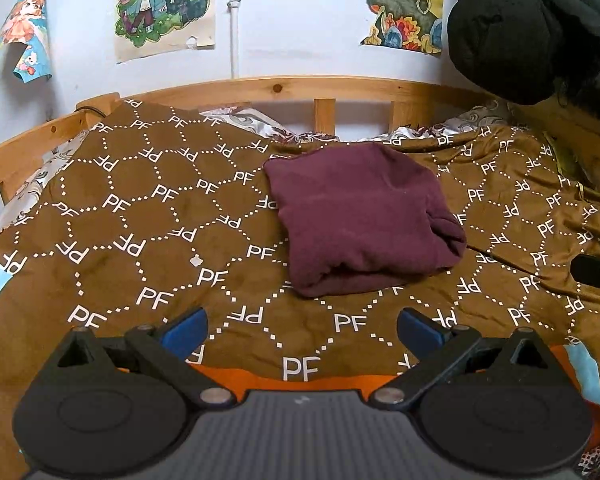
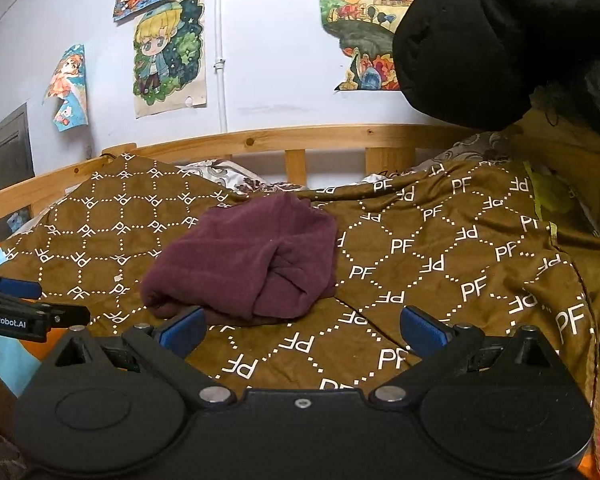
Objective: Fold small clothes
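Folding near complete; garment released.
The maroon garment (image 1: pixel 360 220) lies as a folded bundle mid-bed on the brown blanket (image 1: pixel 140 208). Left claw (image 1: pixel 302 326) and right claw (image 2: pixel 302 328), both spread and empty, hover nearer; a final tidy or new item probably follows.

A pine-wood bed with a slatted rail (image 1: pixel 284 88) spans the middle of both views. Spread over it lies a brown blanket printed with white "PF" letters and dotted hexagons (image 1: pixel 148 216). On the blanket, just right of centre in the left view, rests a folded maroon garment (image 1: pixel 360 216). Grey floral bedding (image 1: pixel 240 118) shows along the rail.
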